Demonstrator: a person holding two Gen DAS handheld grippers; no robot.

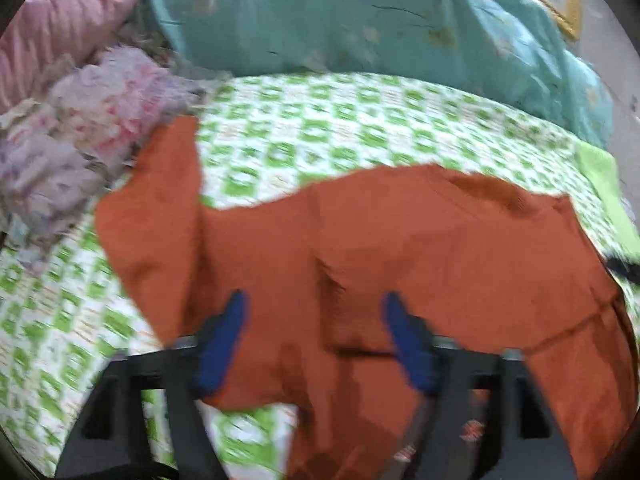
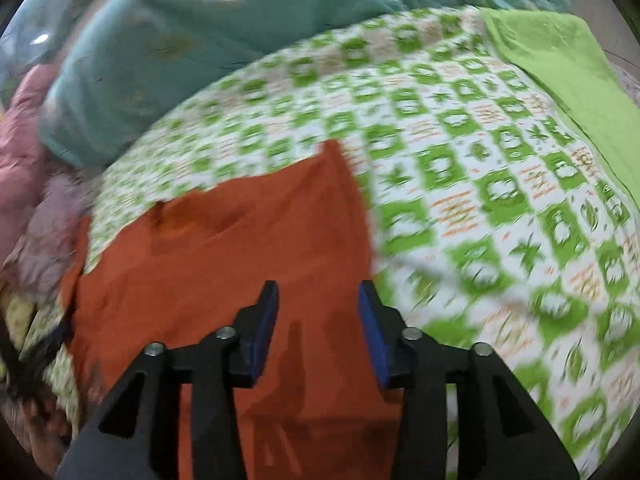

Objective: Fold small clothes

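An orange-red small garment (image 1: 400, 256) lies spread on the green-and-white patterned bedsheet (image 1: 320, 128); one sleeve points up at the left. My left gripper (image 1: 316, 308) hovers over the garment's lower edge, its blue-padded jaws wide apart and empty. In the right wrist view the same garment (image 2: 224, 248) lies at the lower left on the sheet (image 2: 480, 184). My right gripper (image 2: 318, 296) is above its right part, jaws open and empty. Both views are motion-blurred.
A teal quilt (image 1: 360, 16) is bunched along the far side of the bed. A pink cover (image 1: 60, 12) and a pile of floral clothes (image 1: 80, 128) lie at the left. A lime green cloth (image 2: 560, 64) lies at the right.
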